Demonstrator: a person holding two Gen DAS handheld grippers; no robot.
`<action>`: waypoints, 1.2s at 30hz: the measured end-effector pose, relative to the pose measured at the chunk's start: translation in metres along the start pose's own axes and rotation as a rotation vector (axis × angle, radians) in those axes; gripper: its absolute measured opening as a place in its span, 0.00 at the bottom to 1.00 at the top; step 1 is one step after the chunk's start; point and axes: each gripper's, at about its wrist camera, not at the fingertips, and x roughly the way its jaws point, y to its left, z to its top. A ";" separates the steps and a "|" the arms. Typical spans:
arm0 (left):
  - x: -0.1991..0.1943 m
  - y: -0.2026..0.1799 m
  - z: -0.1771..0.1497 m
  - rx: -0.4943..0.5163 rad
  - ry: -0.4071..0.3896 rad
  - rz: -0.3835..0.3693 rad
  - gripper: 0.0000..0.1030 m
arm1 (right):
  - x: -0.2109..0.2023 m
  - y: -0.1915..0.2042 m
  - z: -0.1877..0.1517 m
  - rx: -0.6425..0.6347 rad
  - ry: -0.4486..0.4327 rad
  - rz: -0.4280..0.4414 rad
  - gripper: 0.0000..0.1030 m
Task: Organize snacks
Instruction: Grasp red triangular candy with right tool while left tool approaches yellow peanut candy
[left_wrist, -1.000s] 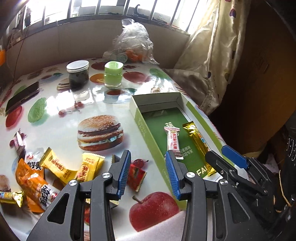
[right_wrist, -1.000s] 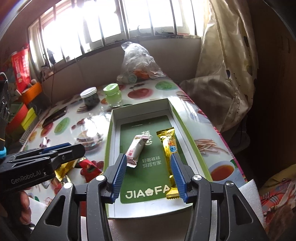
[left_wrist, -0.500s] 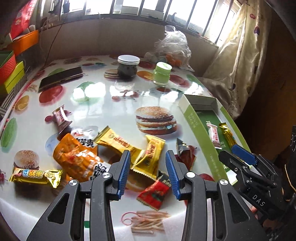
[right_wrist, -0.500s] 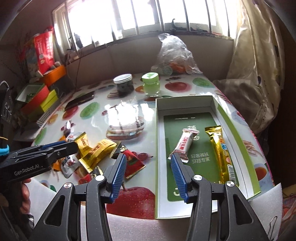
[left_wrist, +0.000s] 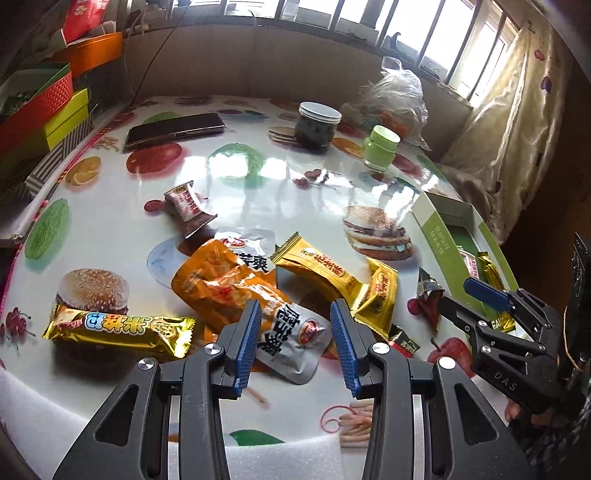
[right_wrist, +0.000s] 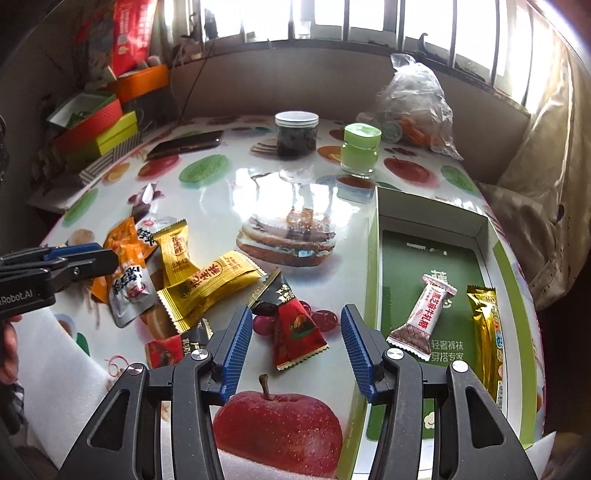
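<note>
A pile of snack packets lies on the fruit-print table. My left gripper (left_wrist: 295, 339) is open and empty, just above a silver pouch (left_wrist: 295, 338) and an orange packet (left_wrist: 221, 280). Yellow candy packets (left_wrist: 321, 267) lie just right of them. A gold bar (left_wrist: 122, 326) lies to the left. My right gripper (right_wrist: 297, 341) is open and empty over a red and black triangular packet (right_wrist: 293, 326). The green box (right_wrist: 373, 236) at right holds a white bar (right_wrist: 424, 315) and a gold bar (right_wrist: 487, 332).
A dark jar (right_wrist: 296, 133) and a green jar (right_wrist: 360, 153) stand at the back, with a plastic bag (right_wrist: 413, 99) behind. A phone (left_wrist: 175, 128) lies back left. Coloured boxes (right_wrist: 96, 129) are stacked off the table's left edge. A small red-white packet (left_wrist: 186, 206) lies apart.
Both grippers have swung left from the green box toward the snack pile. The left one now hangs over the silver pouch, the right one over the red triangular packet. Both stay open.
</note>
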 end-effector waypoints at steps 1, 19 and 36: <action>0.001 0.002 0.000 -0.005 0.001 0.002 0.39 | 0.004 0.001 0.001 -0.012 0.014 0.004 0.48; 0.010 -0.010 0.006 0.030 0.020 -0.043 0.39 | 0.030 0.010 0.001 -0.026 0.063 0.033 0.26; 0.037 -0.057 0.014 0.189 0.076 -0.096 0.39 | 0.005 0.000 0.001 0.058 -0.018 0.065 0.21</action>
